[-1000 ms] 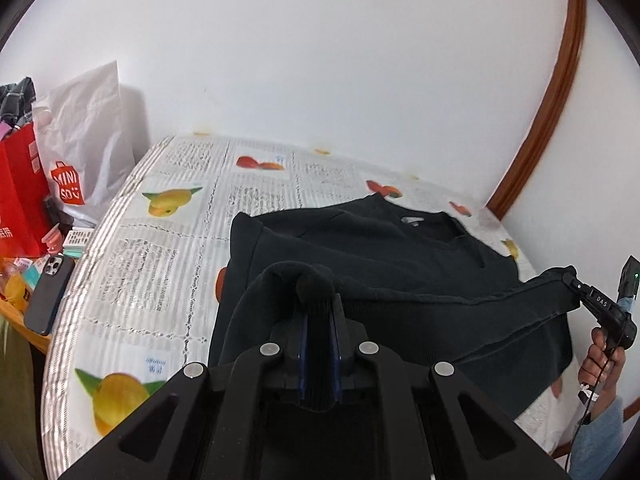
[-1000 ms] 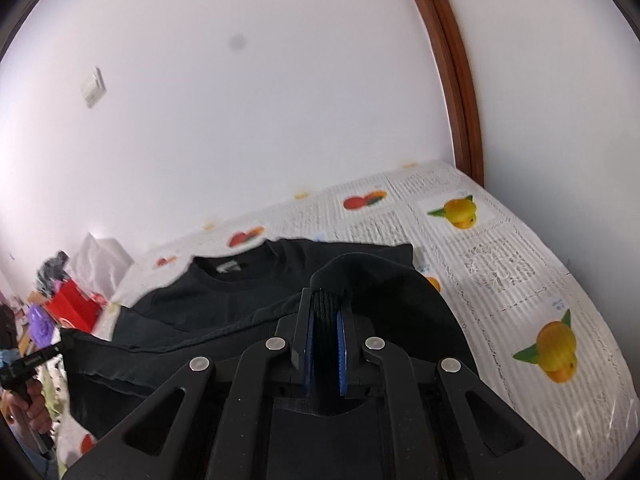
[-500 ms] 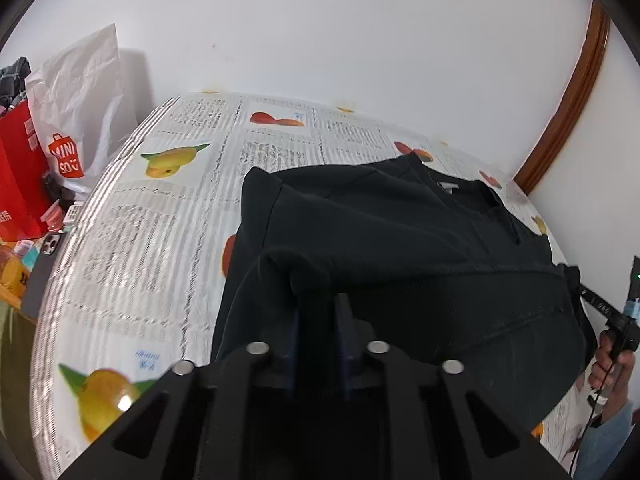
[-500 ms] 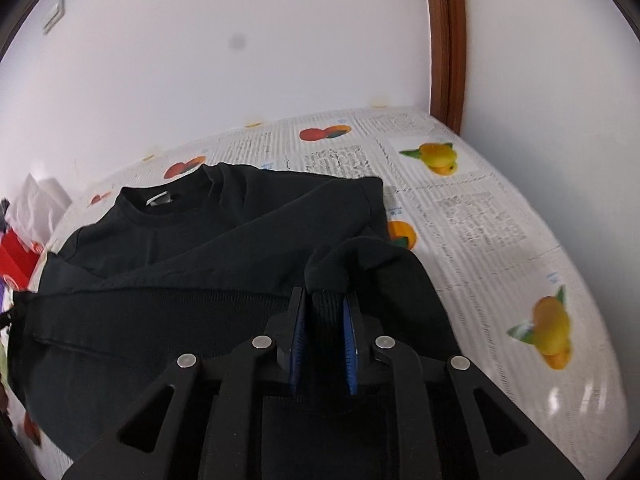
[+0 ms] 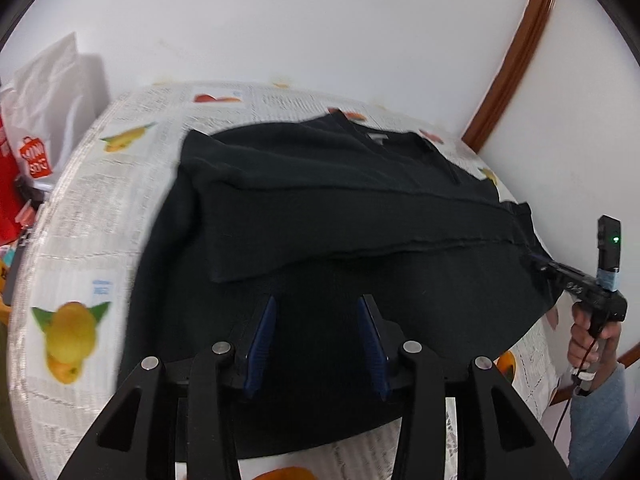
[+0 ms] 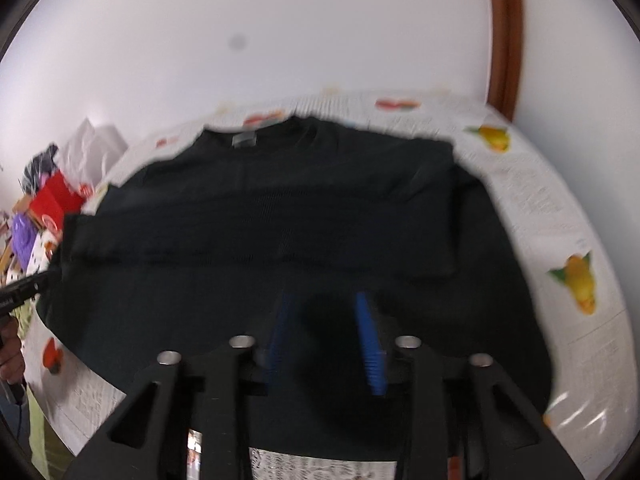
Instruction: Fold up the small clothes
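Note:
A black sweater [image 5: 340,208] lies flat on the fruit-print tablecloth [image 5: 92,216], its lower part folded up over the body, collar toward the wall. It also shows in the right wrist view [image 6: 280,208]. My left gripper [image 5: 318,312] is open just above the sweater's near fold, nothing between the blue pads. My right gripper [image 6: 324,304] is open over the sweater's near edge, empty. In the left wrist view the right gripper [image 5: 576,284] shows at the sweater's right edge, held by a hand.
A white paper bag [image 5: 52,92] and a red bag [image 5: 8,184] stand at the table's left end; both also show in the right wrist view [image 6: 52,196]. A white wall runs behind the table, with a brown door frame [image 5: 516,48] at the right.
Both grippers were shut on the sweater's hem, carried it forward over the body and lowered it. Now both have opened and the folded part lies flat.

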Action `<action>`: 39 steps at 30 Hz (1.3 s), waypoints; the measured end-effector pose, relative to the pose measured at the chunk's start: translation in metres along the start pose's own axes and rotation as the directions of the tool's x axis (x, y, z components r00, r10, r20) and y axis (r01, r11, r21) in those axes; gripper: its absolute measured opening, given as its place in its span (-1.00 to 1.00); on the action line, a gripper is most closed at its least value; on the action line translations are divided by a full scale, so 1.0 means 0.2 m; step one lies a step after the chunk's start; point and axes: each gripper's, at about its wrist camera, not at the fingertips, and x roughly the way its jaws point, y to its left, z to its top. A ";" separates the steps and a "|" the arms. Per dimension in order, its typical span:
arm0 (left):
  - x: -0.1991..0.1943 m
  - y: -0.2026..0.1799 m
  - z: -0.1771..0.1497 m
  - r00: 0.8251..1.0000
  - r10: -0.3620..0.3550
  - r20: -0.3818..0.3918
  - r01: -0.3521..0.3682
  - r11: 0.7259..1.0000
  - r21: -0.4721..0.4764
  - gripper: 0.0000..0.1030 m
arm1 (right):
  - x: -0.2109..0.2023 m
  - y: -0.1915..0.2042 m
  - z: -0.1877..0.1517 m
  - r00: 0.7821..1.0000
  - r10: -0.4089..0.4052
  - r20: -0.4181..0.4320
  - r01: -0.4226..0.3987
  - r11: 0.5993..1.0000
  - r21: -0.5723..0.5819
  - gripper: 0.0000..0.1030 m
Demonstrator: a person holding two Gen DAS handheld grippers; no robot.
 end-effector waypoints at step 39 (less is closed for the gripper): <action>0.38 0.32 0.51 0.977 0.213 -0.011 -0.213 0.977 -0.005 -0.17 | 0.50 -0.24 0.64 0.986 -0.168 0.006 0.168 0.984 -0.051 -0.13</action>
